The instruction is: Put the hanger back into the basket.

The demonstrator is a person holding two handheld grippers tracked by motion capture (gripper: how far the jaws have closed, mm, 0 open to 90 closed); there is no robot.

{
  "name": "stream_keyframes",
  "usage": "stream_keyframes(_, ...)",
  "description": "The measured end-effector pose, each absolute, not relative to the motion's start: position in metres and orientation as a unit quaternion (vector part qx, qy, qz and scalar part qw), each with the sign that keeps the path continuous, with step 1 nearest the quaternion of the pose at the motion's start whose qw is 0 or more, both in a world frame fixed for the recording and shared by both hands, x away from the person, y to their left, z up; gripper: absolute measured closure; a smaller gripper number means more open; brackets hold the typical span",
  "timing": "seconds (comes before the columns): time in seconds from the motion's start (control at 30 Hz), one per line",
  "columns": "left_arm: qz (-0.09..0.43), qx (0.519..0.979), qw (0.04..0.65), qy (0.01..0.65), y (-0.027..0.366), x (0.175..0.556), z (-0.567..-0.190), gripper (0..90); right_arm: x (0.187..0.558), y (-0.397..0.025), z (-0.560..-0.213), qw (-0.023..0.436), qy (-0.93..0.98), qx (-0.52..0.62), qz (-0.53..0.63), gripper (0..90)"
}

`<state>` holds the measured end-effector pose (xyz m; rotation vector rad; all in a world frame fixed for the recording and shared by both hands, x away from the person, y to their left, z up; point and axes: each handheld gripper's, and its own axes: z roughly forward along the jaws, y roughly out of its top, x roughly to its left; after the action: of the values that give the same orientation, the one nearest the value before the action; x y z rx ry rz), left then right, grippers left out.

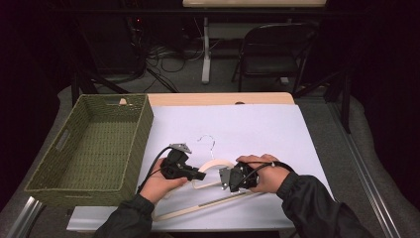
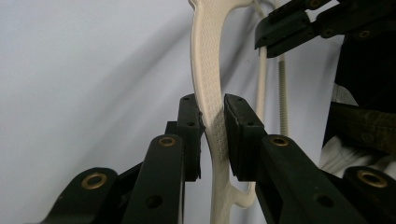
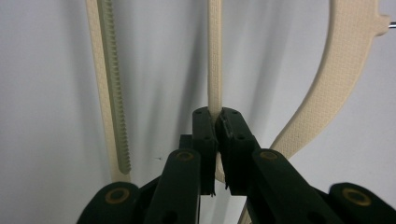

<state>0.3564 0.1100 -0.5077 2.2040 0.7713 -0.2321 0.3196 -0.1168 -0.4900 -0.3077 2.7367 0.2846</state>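
Both forearms, in dark sleeves, came in from the near edge of the worktop and angled inward. The left hand (image 1: 159, 184) held the left tongs (image 1: 200, 175), pointed toward the person's right; their jaws were closed to a narrow gap, pads pressing from both sides. The right hand (image 1: 270, 174) held the right tongs (image 1: 224, 179), pointed left, jaws pinched nearly together. The two tongs lay near each other, tips facing.
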Motion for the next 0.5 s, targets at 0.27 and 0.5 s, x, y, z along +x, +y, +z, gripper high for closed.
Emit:
stream_keyframes(0.27,-0.083,0.867,0.404,0.28,0.112,0.349,-0.493,80.8,0.319,-0.117,-0.483,0.195,0.97,-0.105,0.103,84.7)
stream_keyframes(0.5,-0.083,0.871,0.415,0.249,0.111,0.341,-0.479,75.1,0.321,-0.118,-0.478,0.224,0.964,-0.096,0.108,84.9)
